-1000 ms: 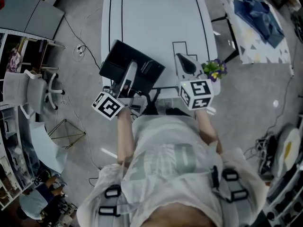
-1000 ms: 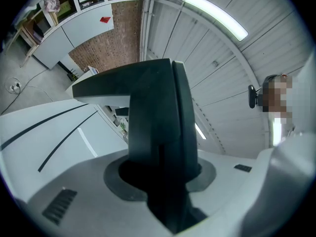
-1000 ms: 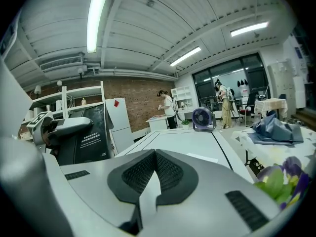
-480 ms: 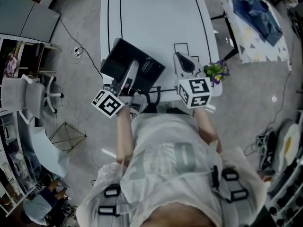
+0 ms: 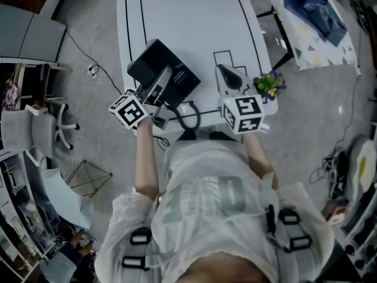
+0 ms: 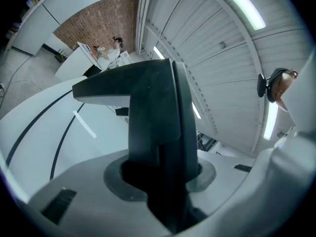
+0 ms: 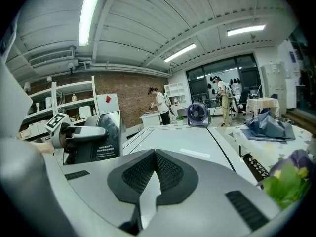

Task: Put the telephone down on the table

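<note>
Left gripper jaws clamp the telephone at the desk near-left corner. Its long axis runs 10-to-4 o'clock. Bare desk lies at 1 o'clock. Right gripper jaws are closed and empty.

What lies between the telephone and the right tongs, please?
In the head view, just a bare strip of white table separates the telephone from the right tongs.

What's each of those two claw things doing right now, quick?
Left gripper: closed on the black telephone.
Right gripper: closed, holding nothing.
</note>
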The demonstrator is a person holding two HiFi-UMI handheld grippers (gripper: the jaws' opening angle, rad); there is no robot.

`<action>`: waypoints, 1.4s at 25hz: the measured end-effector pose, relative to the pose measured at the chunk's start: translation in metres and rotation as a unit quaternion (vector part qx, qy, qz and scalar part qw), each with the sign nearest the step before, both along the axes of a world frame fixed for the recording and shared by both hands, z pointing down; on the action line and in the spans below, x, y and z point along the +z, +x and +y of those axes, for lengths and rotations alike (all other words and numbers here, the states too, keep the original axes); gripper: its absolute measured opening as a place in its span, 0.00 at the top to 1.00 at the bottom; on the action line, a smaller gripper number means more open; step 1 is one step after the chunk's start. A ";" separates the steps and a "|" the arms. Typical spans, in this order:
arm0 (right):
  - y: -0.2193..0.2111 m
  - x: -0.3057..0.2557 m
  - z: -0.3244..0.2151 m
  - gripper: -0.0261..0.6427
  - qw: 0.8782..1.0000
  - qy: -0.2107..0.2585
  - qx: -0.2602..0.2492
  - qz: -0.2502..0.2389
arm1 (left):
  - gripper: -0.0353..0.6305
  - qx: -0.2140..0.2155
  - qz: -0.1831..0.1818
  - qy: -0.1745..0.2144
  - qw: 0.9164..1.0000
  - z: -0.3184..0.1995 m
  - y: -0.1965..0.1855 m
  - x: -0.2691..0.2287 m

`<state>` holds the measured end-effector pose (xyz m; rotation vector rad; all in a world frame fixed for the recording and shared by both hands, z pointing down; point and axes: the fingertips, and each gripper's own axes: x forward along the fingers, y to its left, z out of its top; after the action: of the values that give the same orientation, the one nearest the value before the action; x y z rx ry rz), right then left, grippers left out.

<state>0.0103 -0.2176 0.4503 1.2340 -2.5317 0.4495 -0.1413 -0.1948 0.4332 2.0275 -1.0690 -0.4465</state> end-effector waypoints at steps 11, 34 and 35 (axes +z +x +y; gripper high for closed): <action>0.018 0.022 0.009 0.95 0.999 -0.026 0.033 0.028 | 0.71 0.158 -0.024 -0.055 0.986 -0.036 0.010 0.052; 0.028 0.052 0.025 0.95 0.995 -0.062 0.057 0.048 | 0.71 0.287 -0.037 -0.126 0.949 -0.048 0.041 0.099; 0.028 0.052 0.025 0.95 0.995 -0.062 0.057 0.048 | 0.71 0.286 -0.034 -0.130 0.949 -0.048 0.040 0.100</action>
<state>0.0381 -0.1924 0.5020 1.3259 -2.3247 0.5497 -0.1012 -0.2430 0.5332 2.0044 -0.4989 0.0661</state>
